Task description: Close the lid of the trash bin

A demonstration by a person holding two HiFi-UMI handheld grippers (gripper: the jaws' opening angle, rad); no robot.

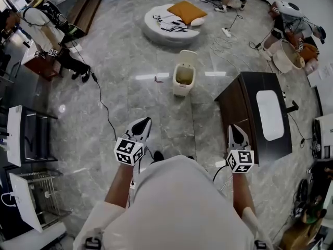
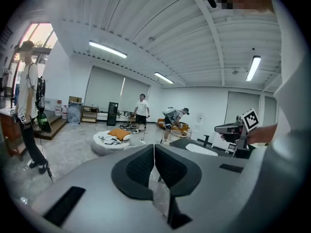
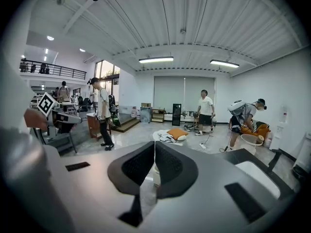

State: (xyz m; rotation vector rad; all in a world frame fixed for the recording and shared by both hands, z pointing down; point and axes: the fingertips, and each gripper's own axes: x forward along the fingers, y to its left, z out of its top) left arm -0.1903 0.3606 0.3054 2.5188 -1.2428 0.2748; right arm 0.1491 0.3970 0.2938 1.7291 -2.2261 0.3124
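Both grippers are hovering at waist level ahead of the person, angled a little downward and holding nothing. Left gripper (image 1: pixel 147 121) is showing its jaws pressed together in its own view, nothing between the pads. Right gripper (image 1: pixel 237 127) is doing the same, jaws together and empty.

Trash bin (image 1: pixel 183 79) is standing on the glossy floor (image 1: pixel 130 61) well ahead of both grippers, roughly centred between them and just left of a dark cabinet (image 1: pixel 244 108). Its lid (image 1: pixel 187 57) is standing upright at the far side, so the bin is open and the task isn't started.

Handling, as a judgement:
- Bin is looking like thin moulded plastic: light and fairly stiff. It's probably going to slide or tip on that polished tile if shoved sideways.
- Lid seems hinged at the back edge, so it should swing freely with little force. No clamp needed.
- Best contact is the lid's top free edge. Reaching over it with closed jaws and drawing it toward the person and down should close it.
- Other gripper could be bracing the bin's front rim to stop it skating.
- Letting the lid drop risks a slam or a bounce back open, so the last part needs easing down.
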